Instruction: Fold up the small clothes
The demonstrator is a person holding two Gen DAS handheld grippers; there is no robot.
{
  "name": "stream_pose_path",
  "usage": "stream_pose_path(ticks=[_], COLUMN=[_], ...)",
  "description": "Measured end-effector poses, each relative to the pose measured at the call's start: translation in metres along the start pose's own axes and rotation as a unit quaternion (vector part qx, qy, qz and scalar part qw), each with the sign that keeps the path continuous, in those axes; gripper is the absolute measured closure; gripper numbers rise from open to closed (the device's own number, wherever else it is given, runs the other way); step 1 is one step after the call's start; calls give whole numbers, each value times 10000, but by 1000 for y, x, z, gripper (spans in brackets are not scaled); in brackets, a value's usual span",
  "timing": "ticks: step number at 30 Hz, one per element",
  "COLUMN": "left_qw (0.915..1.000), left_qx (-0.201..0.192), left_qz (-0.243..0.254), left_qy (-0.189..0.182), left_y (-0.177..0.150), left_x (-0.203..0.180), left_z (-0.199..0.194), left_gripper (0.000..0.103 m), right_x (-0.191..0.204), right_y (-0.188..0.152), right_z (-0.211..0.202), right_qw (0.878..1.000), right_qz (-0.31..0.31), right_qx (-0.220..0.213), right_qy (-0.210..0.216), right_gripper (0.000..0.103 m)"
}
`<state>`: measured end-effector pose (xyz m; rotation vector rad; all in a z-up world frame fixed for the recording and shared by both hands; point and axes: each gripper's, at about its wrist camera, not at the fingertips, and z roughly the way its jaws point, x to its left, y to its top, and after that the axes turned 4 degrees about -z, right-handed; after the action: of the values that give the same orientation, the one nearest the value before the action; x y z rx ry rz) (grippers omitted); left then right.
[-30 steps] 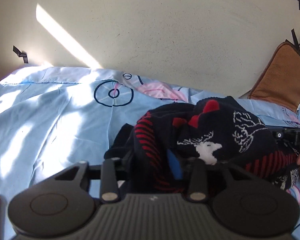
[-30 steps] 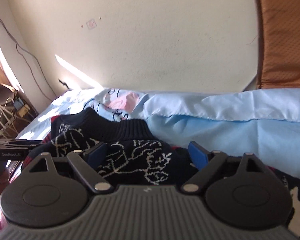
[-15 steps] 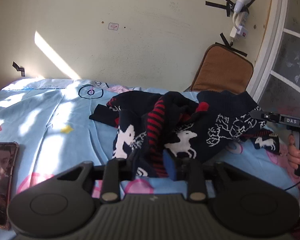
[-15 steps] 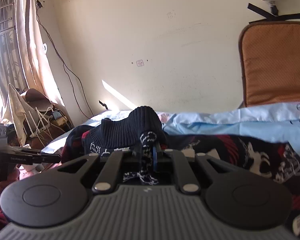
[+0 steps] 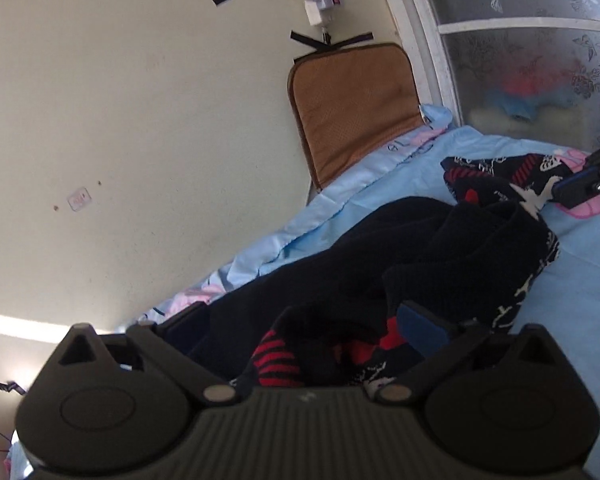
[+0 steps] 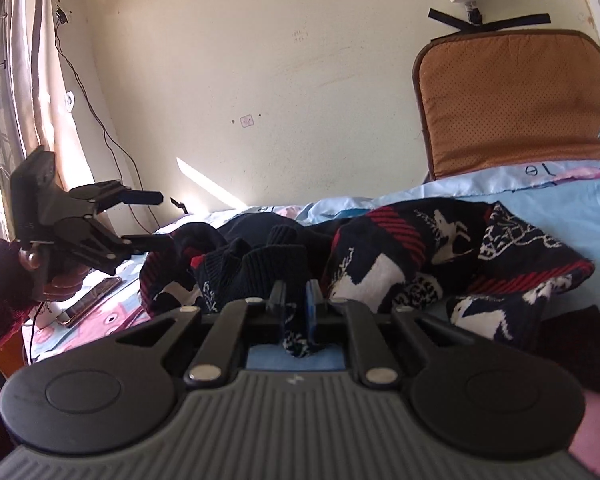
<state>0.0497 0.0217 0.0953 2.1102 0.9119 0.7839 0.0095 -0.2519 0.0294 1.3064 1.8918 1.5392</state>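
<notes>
Up close in the left wrist view, the left gripper is hovering with jaws spread wide over the crumpled navy knit sweater with red stripes and white reindeer, which is lying on the light blue bedsheet, gripping nothing. Moving to the right wrist view, the right gripper is pinching a fold of that sweater, jaws nearly together. Judging by this, spreading is underway; next the left gripper needs an edge near the sweater's far side.
</notes>
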Motion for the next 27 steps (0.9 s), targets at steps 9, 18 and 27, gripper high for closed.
stream_pose_path(ticks=[9, 18, 27], left_qw=[9978, 9992, 9924], left_qx=[415, 15, -24], left_qz=[22, -394, -1231], left_qy=[-512, 59, -62], left_y=[-21, -41, -78], left_x=[-5, -21, -24], left_z=[18, -47, -79], left_gripper=[60, 94, 91], right_x=[-13, -22, -48], right_y=[25, 25, -16], right_z=[27, 87, -9], right_qw=[9928, 9778, 9786], right_qz=[-1012, -1301, 361], right_qx=[199, 1016, 852], right_qy=[-602, -1292, -1838], right_gripper=[36, 86, 57])
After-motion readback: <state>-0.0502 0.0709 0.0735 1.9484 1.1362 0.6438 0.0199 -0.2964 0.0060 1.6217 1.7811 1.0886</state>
